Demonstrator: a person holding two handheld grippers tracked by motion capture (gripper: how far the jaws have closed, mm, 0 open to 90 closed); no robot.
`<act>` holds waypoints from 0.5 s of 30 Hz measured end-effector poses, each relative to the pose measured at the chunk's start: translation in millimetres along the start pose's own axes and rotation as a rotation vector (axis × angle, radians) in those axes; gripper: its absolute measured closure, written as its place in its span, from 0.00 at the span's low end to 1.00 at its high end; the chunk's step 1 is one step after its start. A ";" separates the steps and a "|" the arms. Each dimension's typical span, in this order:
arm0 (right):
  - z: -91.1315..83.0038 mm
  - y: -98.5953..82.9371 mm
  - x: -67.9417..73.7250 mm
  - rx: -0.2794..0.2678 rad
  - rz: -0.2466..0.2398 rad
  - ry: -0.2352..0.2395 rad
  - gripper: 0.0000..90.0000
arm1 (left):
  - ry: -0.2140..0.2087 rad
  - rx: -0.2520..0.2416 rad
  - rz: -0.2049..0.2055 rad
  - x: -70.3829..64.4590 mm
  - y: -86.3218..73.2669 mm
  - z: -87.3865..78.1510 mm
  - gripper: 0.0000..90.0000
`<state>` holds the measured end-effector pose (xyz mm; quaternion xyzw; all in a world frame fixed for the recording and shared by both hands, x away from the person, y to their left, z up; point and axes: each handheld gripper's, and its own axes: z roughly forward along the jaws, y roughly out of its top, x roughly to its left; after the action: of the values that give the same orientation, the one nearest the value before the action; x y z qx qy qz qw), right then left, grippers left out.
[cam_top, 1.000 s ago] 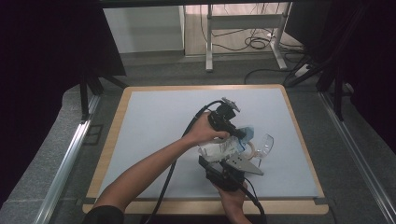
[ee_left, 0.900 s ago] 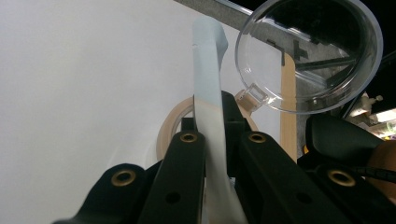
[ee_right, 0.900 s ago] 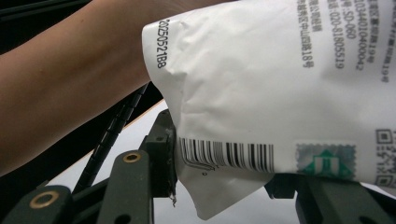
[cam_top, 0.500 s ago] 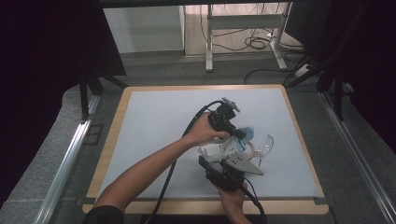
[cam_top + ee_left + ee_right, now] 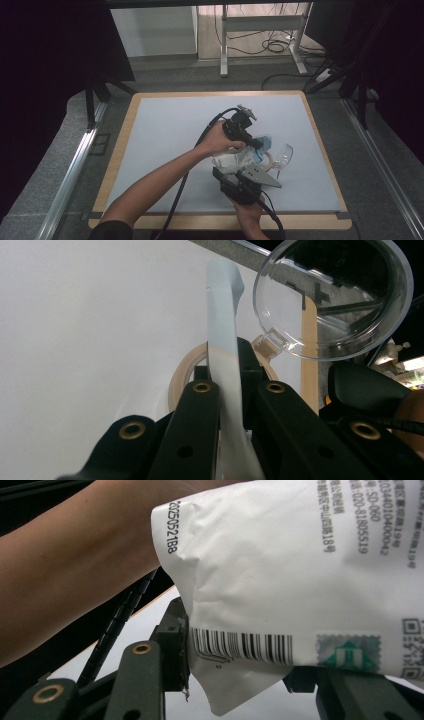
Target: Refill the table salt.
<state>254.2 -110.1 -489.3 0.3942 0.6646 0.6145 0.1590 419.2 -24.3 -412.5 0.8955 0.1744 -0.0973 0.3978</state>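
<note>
Both of your tongs are working on 1 thing: a white packet (image 5: pixel 232 161) held up just above the middle-right of the surface (image 5: pixel 165 130), between your 2 hands.

Your right tongs (image 5: pixel 235 672) come at it from the near edge of the surface and are closed on its lower corner, right by the barcode; in the right gripper view the packet rises up and away from that pinch, so its long axis runs away from you toward the far side.

Your left tongs (image 5: pixel 235 390) reach in from the far-left side, point toward the right edge, and are clamped on a pale blue strip (image 5: pixel 222 340). It looks like the packet's top flap or tear-off edge, though I can't tell for sure. The strip stands up between the jaws and runs on past them.

So the 2 grips sit at opposite ends, close together, and I judge the coming move to be a pull apart along that axis.

Mind what lies just beyond the left tongs: a clear round dish (image 5: pixel 332 295) and a tan ring (image 5: pixel 187 372) sit near the right side, just past the strip. The open room is to the left and far side of the surface; pull that way rather than toward the dish.
</note>
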 end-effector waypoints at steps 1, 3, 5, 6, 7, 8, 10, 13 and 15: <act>0.0 0.1 0.1 0.000 0.000 0.000 0.61 | -0.001 0.000 0.000 0.1 0.0 0.0 1.00; 0.0 0.3 0.4 -0.002 0.004 0.000 0.61 | -0.003 0.000 -0.001 0.2 0.0 0.0 1.00; -0.4 0.4 0.7 -0.002 0.006 0.000 0.61 | -0.004 0.002 -0.002 0.0 0.3 0.2 1.00; -0.5 0.5 0.7 -0.003 0.004 -0.001 0.61 | -0.003 0.003 -0.002 -0.1 0.4 0.2 1.00; -0.5 0.5 0.7 -0.003 0.004 -0.001 0.61 | -0.003 0.006 0.000 0.0 0.6 0.0 1.00; -0.6 0.6 0.5 -0.002 0.004 0.000 0.61 | -0.003 0.005 0.000 0.0 0.6 0.0 1.00; -0.7 0.7 0.6 -0.004 0.004 -0.002 0.61 | -0.004 0.005 0.003 0.0 0.8 0.1 1.00; -0.7 0.9 0.4 -0.003 0.003 -0.001 0.61 | -0.004 0.005 0.001 0.2 0.9 0.1 1.00; -0.7 1.0 0.4 -0.004 0.004 0.000 0.61 | -0.005 0.004 0.000 0.3 1.1 0.0 1.00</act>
<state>253.8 -110.3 -488.1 0.3953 0.6626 0.6160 0.1587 419.8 -24.9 -411.9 0.8961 0.1733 -0.1002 0.3962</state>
